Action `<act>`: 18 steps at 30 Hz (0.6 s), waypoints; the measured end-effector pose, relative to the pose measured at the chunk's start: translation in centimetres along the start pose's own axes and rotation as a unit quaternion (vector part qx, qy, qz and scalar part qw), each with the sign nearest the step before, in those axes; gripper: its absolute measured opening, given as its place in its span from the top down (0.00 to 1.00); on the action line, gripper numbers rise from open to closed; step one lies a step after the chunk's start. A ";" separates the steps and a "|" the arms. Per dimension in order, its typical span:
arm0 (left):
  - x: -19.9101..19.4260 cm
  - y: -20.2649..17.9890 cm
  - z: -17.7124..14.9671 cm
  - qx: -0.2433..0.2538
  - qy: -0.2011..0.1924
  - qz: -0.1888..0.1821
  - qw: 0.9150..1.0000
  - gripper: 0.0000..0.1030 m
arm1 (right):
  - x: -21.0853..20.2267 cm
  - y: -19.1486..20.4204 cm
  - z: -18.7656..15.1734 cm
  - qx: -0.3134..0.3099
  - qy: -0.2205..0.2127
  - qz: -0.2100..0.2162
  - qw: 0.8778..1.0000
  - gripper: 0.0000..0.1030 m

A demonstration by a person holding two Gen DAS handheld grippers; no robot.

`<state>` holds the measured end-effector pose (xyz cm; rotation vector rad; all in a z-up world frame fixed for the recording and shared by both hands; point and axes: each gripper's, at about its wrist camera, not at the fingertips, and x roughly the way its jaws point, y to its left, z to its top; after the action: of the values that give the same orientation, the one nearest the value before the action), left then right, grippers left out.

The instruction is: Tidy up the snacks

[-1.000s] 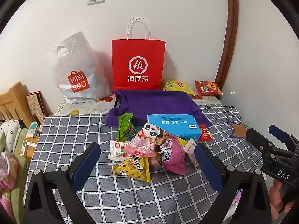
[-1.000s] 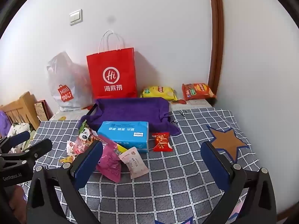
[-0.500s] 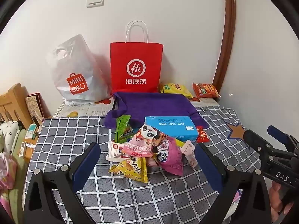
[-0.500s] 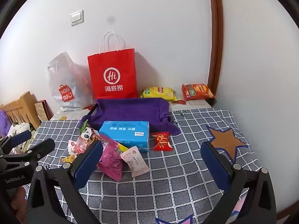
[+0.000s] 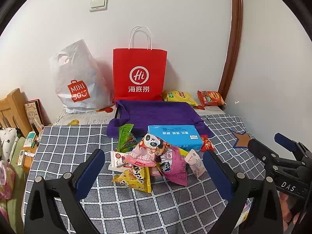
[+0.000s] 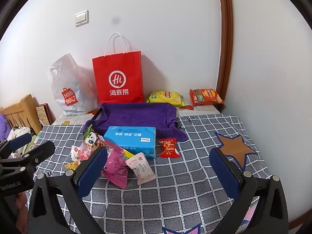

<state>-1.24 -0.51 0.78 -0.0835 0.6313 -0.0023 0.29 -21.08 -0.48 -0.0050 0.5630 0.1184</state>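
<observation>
**Both grippers wide open over the snack pile**

Left wrist view: the left gripper (image 5: 154, 167) hovers above the checked cloth (image 5: 78, 142) on the tabletop, its fingers (image 5: 90, 172) spread wide with nothing between them. Just ahead lies the snack pile (image 5: 156, 158): a yellow triangular packet (image 5: 136, 179) nearest, a panda packet (image 5: 148, 148) on top, a green packet (image 5: 125, 139) behind, all against a blue box (image 5: 173, 136). A purple towel (image 5: 156, 113) lies beyond, with a red paper bag (image 5: 139, 74) at the wall. The right gripper (image 5: 273, 142) shows at the right edge, its fingers apart and empty.

Right wrist view: the right gripper (image 6: 158, 167) is likewise wide open and empty above the cloth. A pale pink packet (image 6: 141, 167) and a magenta packet (image 6: 116, 165) lie between its fingers' line of sight; a small red packet (image 6: 168, 147) sits just right of the blue box (image 6: 130, 139). Two crisp bags, yellow (image 6: 165, 97) and orange (image 6: 205, 97), lie by the wall
</observation>
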 end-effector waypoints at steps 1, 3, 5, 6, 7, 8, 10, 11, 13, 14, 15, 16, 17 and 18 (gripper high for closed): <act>0.0 -0.1 0.0 0.001 0.000 0.000 1.000 0.02 | 0.0 0.0 0.0 0.000 -0.001 -0.001 1.000 0.00; 0.0 -0.1 -0.1 0.002 0.001 0.001 1.000 0.02 | -0.1 0.0 0.0 0.002 -0.001 0.000 1.000 0.00; -0.1 -0.1 -0.1 0.000 0.000 0.004 1.000 0.02 | -0.3 0.1 0.0 0.001 -0.003 0.001 1.000 0.00; -0.2 -0.1 -0.1 -0.001 -0.001 0.003 1.000 0.02 | -0.4 0.1 -0.1 0.001 -0.004 0.000 1.000 0.00; -0.2 -0.1 -0.1 -0.002 -0.001 0.002 1.000 0.02 | -0.4 0.1 -0.1 0.001 -0.004 0.000 1.000 0.00; -0.2 -0.1 -0.1 -0.002 -0.001 0.001 1.000 0.02 | -0.5 0.1 -0.1 0.001 -0.005 0.000 1.000 0.00; -0.3 -0.2 -0.1 -0.001 -0.001 0.000 1.000 0.02 | -0.5 0.0 -0.1 0.003 -0.006 0.001 1.000 0.00; -0.3 -0.3 -0.1 0.000 -0.001 0.001 1.000 0.02 | -0.5 0.0 -0.1 0.004 -0.006 0.001 1.000 0.00; -0.4 -0.3 -0.1 0.002 -0.002 0.001 1.000 0.02 | -0.5 0.0 -0.1 0.004 -0.006 0.002 1.000 0.00; -0.4 -0.4 -0.1 0.003 -0.003 0.001 1.000 0.02 | -0.5 0.0 -0.1 0.004 -0.006 0.002 1.000 0.00; -0.4 -0.4 -0.1 0.005 -0.003 0.000 1.000 0.02 | -0.5 0.0 -0.1 0.004 -0.005 0.003 1.000 0.00; -0.4 -0.5 -0.1 0.006 -0.003 0.001 1.000 0.02 | -0.5 0.0 -0.2 0.005 -0.004 0.003 1.000 0.00; -0.4 -0.5 -0.1 0.007 -0.003 0.001 1.000 0.02 | -0.5 0.0 -0.2 0.005 -0.004 0.003 1.000 0.00; -0.4 -0.6 -0.1 0.007 -0.002 0.001 1.000 0.02 | -0.4 0.0 -0.2 0.004 -0.002 0.003 1.000 0.00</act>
<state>-1.61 -1.08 0.93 -0.0684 0.6264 -0.0040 -0.19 -21.13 -0.45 0.0054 0.5590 0.1212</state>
